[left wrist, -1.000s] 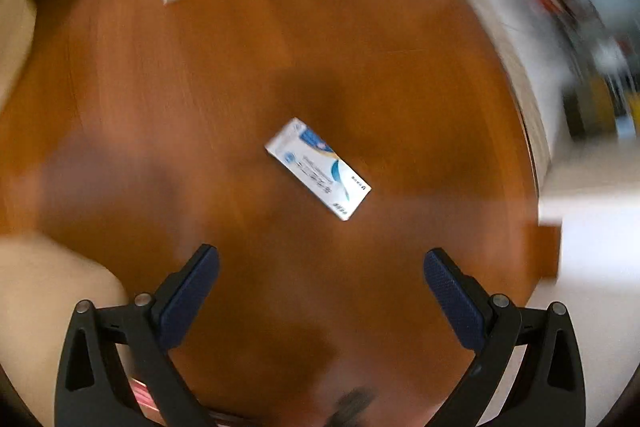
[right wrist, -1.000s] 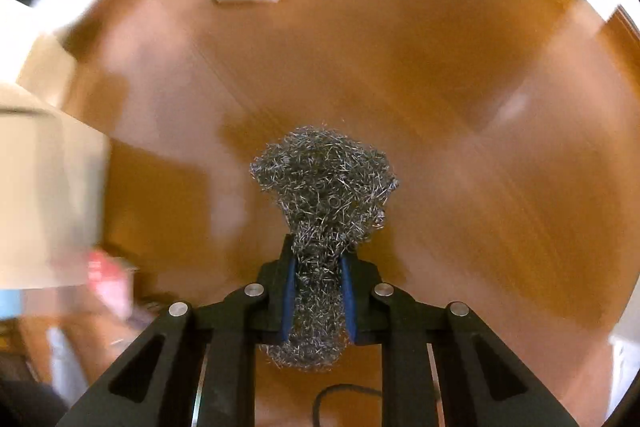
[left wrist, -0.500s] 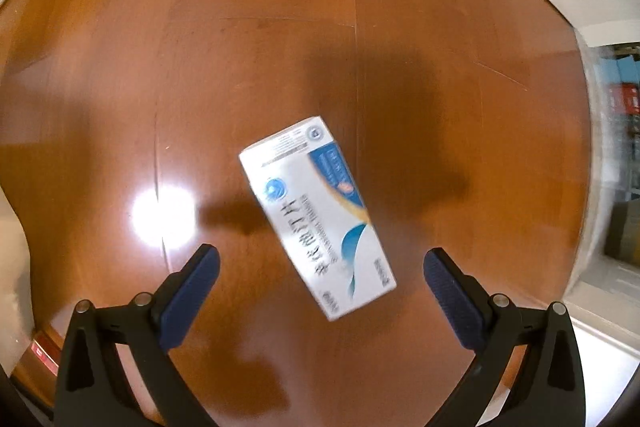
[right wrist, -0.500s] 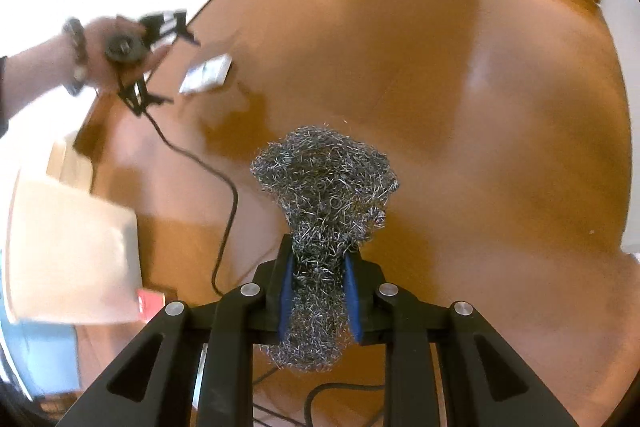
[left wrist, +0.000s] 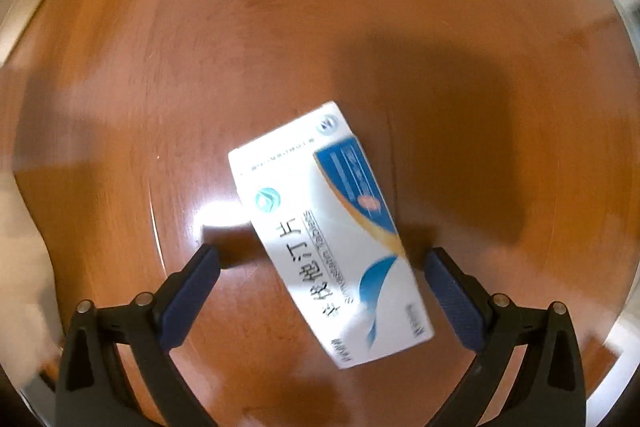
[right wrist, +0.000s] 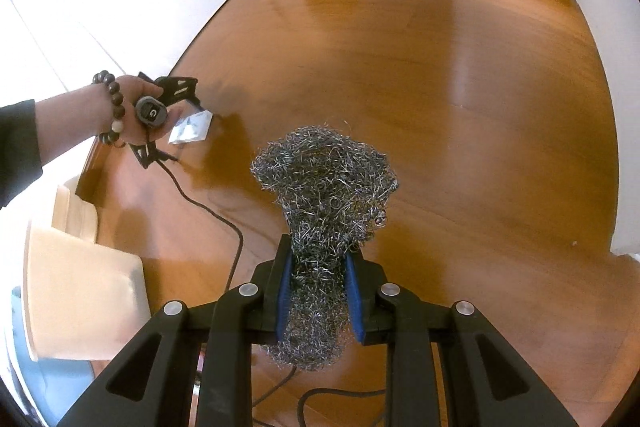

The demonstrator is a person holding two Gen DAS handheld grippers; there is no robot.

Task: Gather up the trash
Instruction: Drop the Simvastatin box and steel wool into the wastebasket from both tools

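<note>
Lowered left claw (left wrist: 320, 259) astride medicine box (left wrist: 332, 231).

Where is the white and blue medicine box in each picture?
Left wrist view: the medicine box lies low in the middle, flat on the wooden floor, between the open fingers of the left gripper.
Right wrist view: the box is small, at mid-left, beside the left hand.
Shared landmark: the wooden floor.
</note>
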